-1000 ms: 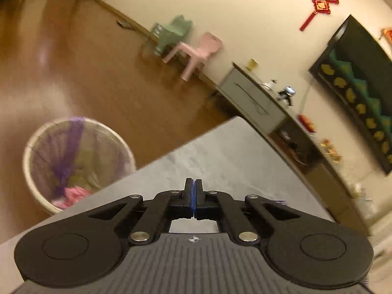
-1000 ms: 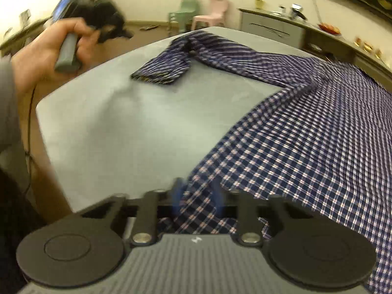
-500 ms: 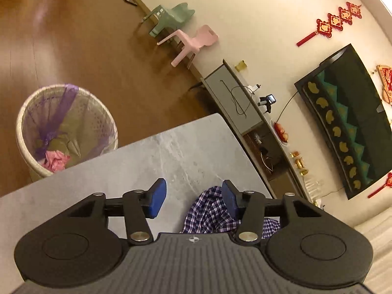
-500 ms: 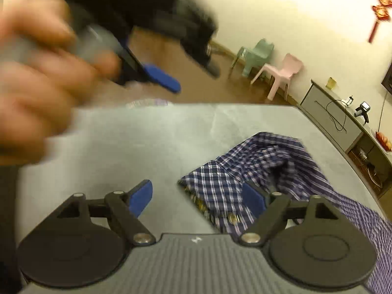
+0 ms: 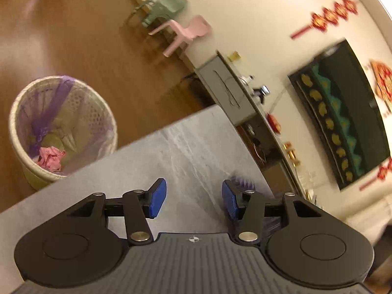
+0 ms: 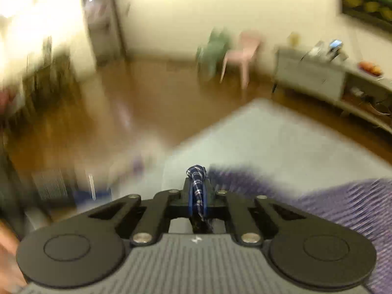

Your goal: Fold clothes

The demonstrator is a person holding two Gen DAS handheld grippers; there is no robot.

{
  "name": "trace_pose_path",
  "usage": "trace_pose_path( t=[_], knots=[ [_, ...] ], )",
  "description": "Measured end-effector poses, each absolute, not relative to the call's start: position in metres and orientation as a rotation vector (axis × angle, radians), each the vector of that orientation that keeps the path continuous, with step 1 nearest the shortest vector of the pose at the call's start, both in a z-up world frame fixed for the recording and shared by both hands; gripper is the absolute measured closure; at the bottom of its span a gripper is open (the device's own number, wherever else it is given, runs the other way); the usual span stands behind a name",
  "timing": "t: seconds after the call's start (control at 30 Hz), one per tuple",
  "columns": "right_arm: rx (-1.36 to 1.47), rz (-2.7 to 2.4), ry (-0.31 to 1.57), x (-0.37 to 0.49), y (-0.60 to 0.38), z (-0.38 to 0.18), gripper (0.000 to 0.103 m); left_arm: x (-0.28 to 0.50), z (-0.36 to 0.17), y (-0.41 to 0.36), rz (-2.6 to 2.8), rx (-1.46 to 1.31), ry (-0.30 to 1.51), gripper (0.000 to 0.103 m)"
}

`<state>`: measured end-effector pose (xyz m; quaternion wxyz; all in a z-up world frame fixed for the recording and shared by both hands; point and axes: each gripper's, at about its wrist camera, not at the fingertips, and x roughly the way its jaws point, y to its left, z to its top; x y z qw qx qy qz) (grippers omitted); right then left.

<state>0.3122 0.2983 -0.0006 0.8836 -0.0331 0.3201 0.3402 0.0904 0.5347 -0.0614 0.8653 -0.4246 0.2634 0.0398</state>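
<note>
The blue-and-white checked shirt (image 6: 343,203) lies blurred on the grey table (image 6: 269,134) at the lower right of the right wrist view. My right gripper (image 6: 197,188) is closing its jaws on a bunched fold of that shirt, and the cloth sticks out past the pads. In the left wrist view my left gripper (image 5: 193,196) stands open above the grey marbled table (image 5: 191,147) with nothing between its blue pads (image 5: 156,197). A small scrap of the shirt (image 5: 241,180) shows just behind its right finger.
A woven waste bin (image 5: 61,122) with a purple liner and pink paper stands on the wooden floor past the table's edge. Farther off are a pink chair (image 5: 188,31), a green chair (image 5: 166,5) and a grey low cabinet (image 5: 225,90) along the wall.
My left gripper opened from shut and stayed open, and the shirt cloth between its fingers slid off to the right. My right gripper opened over the sleeve end, closed on it and rose quickly.
</note>
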Motion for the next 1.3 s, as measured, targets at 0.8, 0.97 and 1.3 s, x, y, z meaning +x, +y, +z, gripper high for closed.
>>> trace_pose_path(
  t=[0.8, 0.97, 1.3],
  knots=[
    [0.534, 0.34, 0.56, 0.336, -0.133, 0.064, 0.096, -0.038, -0.054, 0.194, -0.23, -0.064, 0.725, 0.103],
    [0.611, 0.187, 0.384, 0.288, -0.263, 0.1, 0.096, -0.069, -0.018, 0.122, -0.357, 0.239, 0.585, 0.103],
    [0.745, 0.081, 0.522, 0.238, -0.342, -0.044, 0.096, -0.062, -0.045, 0.125, -0.429, 0.11, 0.821, 0.101]
  ],
)
